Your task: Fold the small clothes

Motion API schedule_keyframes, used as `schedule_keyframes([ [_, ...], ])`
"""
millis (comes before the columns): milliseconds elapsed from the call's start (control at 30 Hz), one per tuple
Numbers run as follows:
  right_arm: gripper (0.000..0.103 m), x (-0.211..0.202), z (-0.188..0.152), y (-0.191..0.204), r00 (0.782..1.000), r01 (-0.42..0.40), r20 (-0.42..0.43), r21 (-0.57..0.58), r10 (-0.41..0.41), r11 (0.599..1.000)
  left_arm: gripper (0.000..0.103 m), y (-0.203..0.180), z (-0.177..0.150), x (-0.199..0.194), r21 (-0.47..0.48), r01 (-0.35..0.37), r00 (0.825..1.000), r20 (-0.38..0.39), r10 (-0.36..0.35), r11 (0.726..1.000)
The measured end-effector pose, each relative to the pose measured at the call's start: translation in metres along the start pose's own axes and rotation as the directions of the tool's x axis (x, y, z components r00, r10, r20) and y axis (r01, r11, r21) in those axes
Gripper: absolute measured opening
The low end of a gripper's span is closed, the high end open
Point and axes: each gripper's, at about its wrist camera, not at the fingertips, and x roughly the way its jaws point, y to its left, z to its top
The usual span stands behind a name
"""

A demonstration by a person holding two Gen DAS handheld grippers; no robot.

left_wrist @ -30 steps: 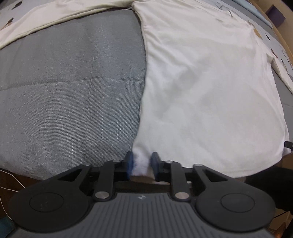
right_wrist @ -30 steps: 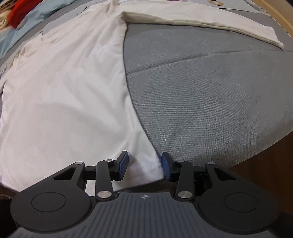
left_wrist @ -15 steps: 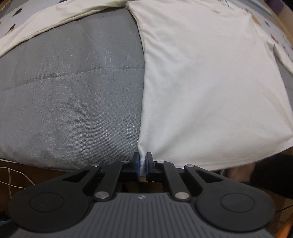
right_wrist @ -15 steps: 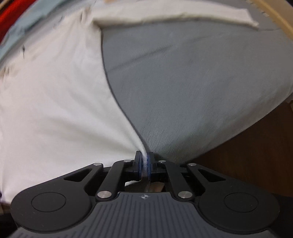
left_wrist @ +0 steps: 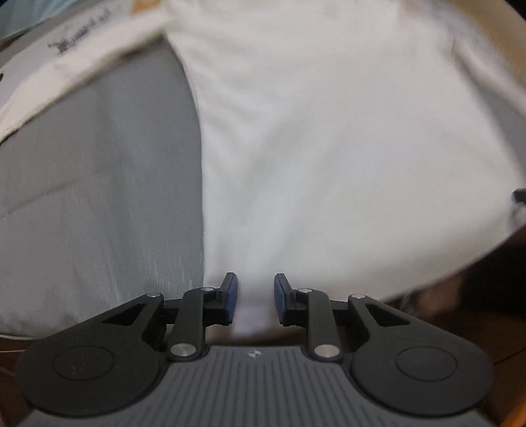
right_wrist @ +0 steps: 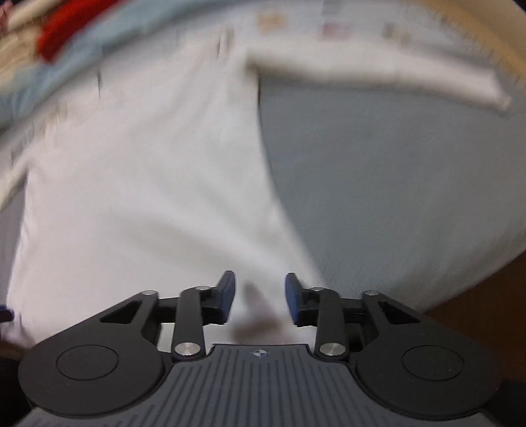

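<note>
A white long-sleeved shirt (left_wrist: pixel 328 147) lies spread on a grey cushion (left_wrist: pixel 98 197); it also shows in the right wrist view (right_wrist: pixel 148 180). Both views are motion-blurred. My left gripper (left_wrist: pixel 253 297) is open, its blue pads either side of the shirt's lower left hem corner. My right gripper (right_wrist: pixel 258 297) is open, its pads either side of the lower right hem corner. One sleeve (left_wrist: pixel 75 65) runs up left, the other sleeve (right_wrist: pixel 378 78) runs out right.
The grey cushion (right_wrist: pixel 394 197) ends at a near edge with dark brown floor (right_wrist: pixel 493 312) below. A red cloth (right_wrist: pixel 72 23) and light blue fabric (right_wrist: pixel 42 78) lie at the far left. A printed sheet (left_wrist: pixel 75 36) lies beyond the left sleeve.
Both grippers were shut on the hem corners half a second ago and have now opened. Both views have shifted and blurred, and more of the sleeves shows.
</note>
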Motion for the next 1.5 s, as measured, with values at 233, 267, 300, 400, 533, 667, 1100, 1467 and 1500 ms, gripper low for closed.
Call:
schedule_keyframes([
  [233, 0.038, 0.006, 0.0, 0.007, 0.998, 0.06, 0.006, -0.029, -0.06, 0.998, 0.047, -0.004, 0.004, -0.002, 0.013, -0.012, 0.999, 0.039, 0.011, 1.0],
  [267, 0.038, 0.007, 0.0, 0.008, 0.998, 0.069, 0.004, -0.031, -0.068, 0.997, 0.047, -0.002, 0.005, 0.003, 0.013, -0.02, 0.999, 0.025, 0.02, 1.0],
  [300, 0.038, 0.005, 0.0, 0.009, 0.997, 0.072, 0.012, -0.032, -0.072, 0.997, 0.047, -0.002, 0.007, 0.002, 0.011, -0.021, 0.999, 0.035, 0.021, 1.0],
  [400, 0.038, -0.015, 0.005, 0.015, 0.989, 0.081, 0.128, -0.055, -0.074, 0.995, 0.05, -0.005, 0.009, -0.022, 0.022, -0.015, 0.988, 0.151, 0.012, 1.0],
  [533, 0.041, -0.064, 0.012, 0.024, 0.915, 0.097, 0.399, -0.073, -0.06, 0.993, 0.057, -0.004, 0.02, -0.055, -0.007, -0.007, 0.931, 0.364, 0.009, 1.0],
  [667, 0.049, -0.105, 0.023, 0.031, 0.805, 0.113, 0.592, -0.081, -0.043, 0.99, 0.059, -0.002, 0.028, -0.081, -0.068, -0.022, 0.855, 0.515, 0.055, 0.997],
  [1100, 0.066, -0.151, 0.078, 0.08, 0.713, 0.098, 0.693, -0.251, 0.108, 0.963, 0.07, 0.042, 0.087, -0.104, -0.031, -0.1, 0.717, 0.691, 0.094, 0.994],
  [1467, 0.065, -0.109, 0.142, 0.12, 0.729, 0.005, 0.664, -0.248, 0.166, 0.969, 0.036, 0.193, 0.104, -0.06, -0.285, -0.092, 0.746, 0.616, 0.256, 0.954],
  [1500, 0.065, -0.101, 0.146, 0.124, 0.727, 0.007, 0.668, -0.238, 0.158, 0.971, 0.035, 0.207, 0.104, -0.058, -0.312, -0.095, 0.744, 0.609, 0.276, 0.945],
])
